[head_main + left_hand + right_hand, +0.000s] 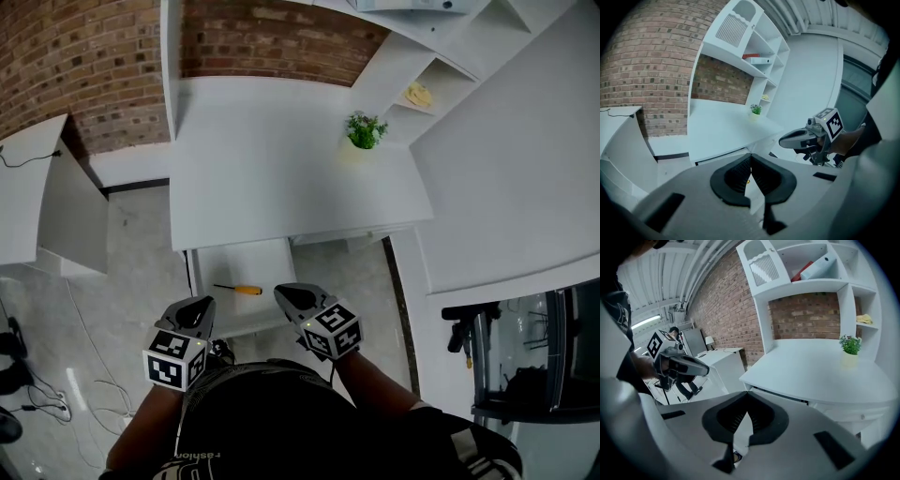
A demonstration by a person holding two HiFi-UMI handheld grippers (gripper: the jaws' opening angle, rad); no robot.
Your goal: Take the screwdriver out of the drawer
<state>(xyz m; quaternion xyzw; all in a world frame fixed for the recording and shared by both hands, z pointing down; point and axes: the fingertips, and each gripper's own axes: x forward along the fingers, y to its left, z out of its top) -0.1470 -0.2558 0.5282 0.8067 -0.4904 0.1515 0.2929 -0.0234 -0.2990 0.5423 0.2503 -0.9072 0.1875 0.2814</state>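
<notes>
A screwdriver [238, 290] with a yellow handle and thin dark shaft lies in the open white drawer [246, 264] under the desk. A sliver of its yellow handle [748, 181] shows between the left jaws. My left gripper [199, 310] hangs shut over the drawer's front left edge, holding nothing. My right gripper [292, 298] is shut and empty too, just right of the screwdriver's handle. In the left gripper view the right gripper [785, 139] hangs at the right. The left gripper [704, 369] shows at the left of the right gripper view.
A white desk [281, 159] spans the middle, with a small potted plant [365, 130] near its right end and shelves [441, 75] beyond. A second white table [23, 187] stands at the left. Cables [84, 347] trail over the tiled floor.
</notes>
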